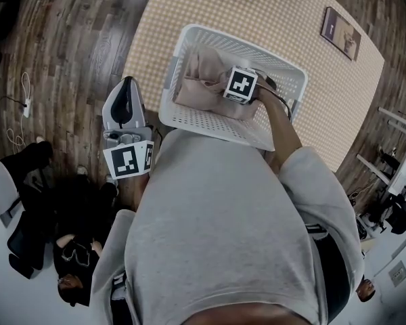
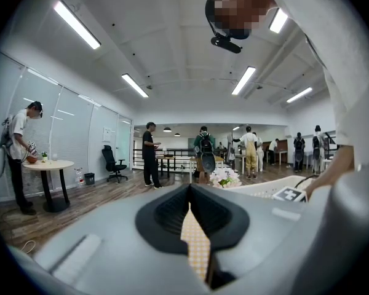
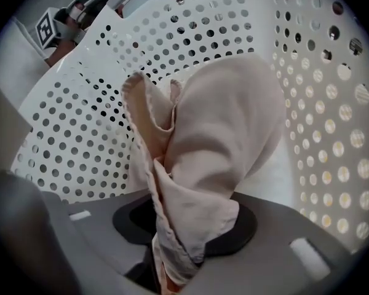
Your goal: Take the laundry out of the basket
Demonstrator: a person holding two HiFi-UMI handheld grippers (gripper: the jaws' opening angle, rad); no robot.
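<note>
Our right claw (image 3: 178,238) pinches the beige cloth (image 3: 221,128) inside the basket (image 3: 320,103); we should lift straight up, clearing its rim; left claw (image 2: 192,217) hangs closed, empty.

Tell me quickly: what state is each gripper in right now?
Left gripper: closed, nothing between its jaws.
Right gripper: closed on the beige cloth inside the basket.
</note>
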